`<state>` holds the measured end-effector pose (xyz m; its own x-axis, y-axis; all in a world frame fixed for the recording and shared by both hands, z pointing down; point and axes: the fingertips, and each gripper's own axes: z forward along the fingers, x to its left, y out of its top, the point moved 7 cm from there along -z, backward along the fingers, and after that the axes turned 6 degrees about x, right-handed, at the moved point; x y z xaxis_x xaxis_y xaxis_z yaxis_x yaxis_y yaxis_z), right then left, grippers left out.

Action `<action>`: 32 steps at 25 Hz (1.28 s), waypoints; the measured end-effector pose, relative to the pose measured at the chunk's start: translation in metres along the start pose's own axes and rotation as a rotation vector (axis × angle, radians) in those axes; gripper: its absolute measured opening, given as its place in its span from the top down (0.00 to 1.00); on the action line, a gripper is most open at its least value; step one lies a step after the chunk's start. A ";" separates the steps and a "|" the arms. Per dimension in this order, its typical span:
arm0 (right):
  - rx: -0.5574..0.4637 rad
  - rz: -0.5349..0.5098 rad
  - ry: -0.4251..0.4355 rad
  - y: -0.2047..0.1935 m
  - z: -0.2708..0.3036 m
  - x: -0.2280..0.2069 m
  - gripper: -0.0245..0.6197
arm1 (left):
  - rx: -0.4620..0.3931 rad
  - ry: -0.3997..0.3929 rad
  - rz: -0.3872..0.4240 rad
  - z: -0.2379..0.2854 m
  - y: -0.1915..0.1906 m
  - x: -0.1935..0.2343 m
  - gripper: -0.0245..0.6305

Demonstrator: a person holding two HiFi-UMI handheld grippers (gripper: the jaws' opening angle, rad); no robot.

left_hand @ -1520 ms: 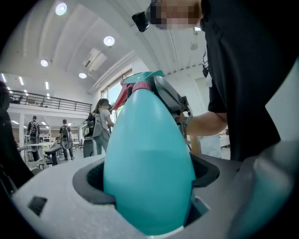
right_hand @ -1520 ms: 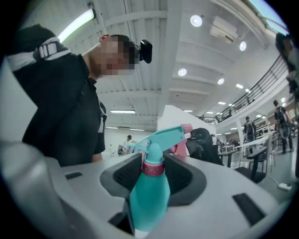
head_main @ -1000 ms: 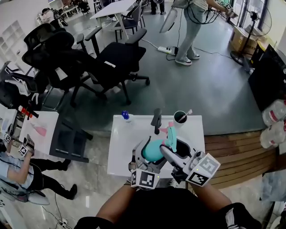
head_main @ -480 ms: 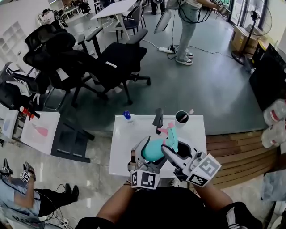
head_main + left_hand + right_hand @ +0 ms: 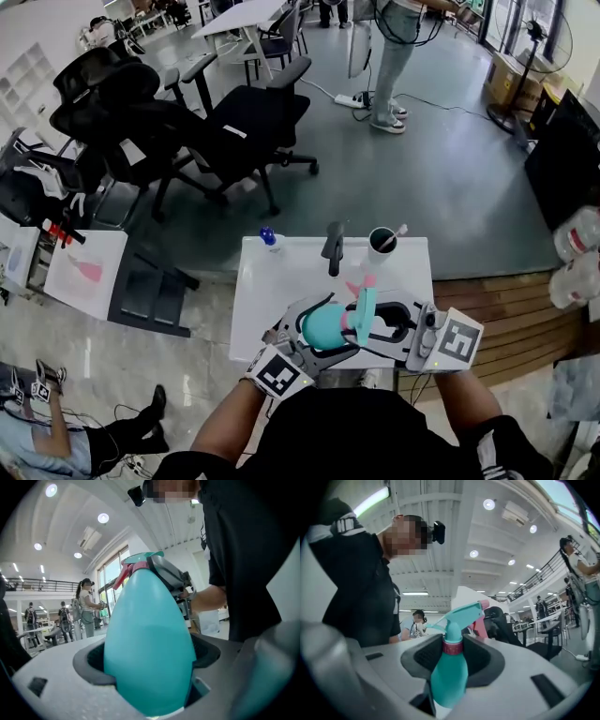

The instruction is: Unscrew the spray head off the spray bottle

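A teal spray bottle [image 5: 323, 325] with a teal spray head [image 5: 365, 302] and pink trigger is held up over the white table [image 5: 258, 286]. It lies roughly level, with the head toward the right. My left gripper [image 5: 315, 332] is shut on the bottle's fat body [image 5: 150, 644], which fills the space between its jaws. My right gripper [image 5: 379, 324] comes in from the right. Its jaws have just been closing and now sit pressed against the pink collar [image 5: 452, 647] below the spray head [image 5: 461, 613].
At the table's far edge stand a black cup holding a stick [image 5: 380, 246], a dark upright object [image 5: 332, 247] and a small blue-capped bottle [image 5: 267, 241]. Black office chairs [image 5: 187, 122] crowd the floor beyond. A second white table [image 5: 84, 272] is at left, with wooden decking [image 5: 487, 319] at right.
Both grippers have lifted and turned with the bottle. It has tipped from pointing away to lying sideways. The right gripper has swung out to the right, and the left marker cube has shifted left.
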<state>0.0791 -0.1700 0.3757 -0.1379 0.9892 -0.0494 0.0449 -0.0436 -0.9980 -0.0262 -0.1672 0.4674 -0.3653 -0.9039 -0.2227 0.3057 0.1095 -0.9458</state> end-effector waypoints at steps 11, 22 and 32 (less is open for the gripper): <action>-0.048 0.037 -0.121 -0.010 -0.002 -0.010 0.68 | -0.019 0.131 -0.098 0.007 -0.004 0.002 0.25; -0.129 0.198 -0.393 -0.014 0.003 -0.018 0.70 | 0.120 0.434 -0.006 0.012 -0.016 0.011 0.25; -0.074 0.046 -0.246 -0.003 0.004 -0.009 0.74 | 0.014 0.253 -0.031 0.009 -0.006 0.006 0.25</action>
<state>0.0763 -0.1797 0.3793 -0.3704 0.9222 -0.1115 0.1278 -0.0682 -0.9894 -0.0220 -0.1776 0.4738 -0.5823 -0.7746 -0.2469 0.3020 0.0759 -0.9503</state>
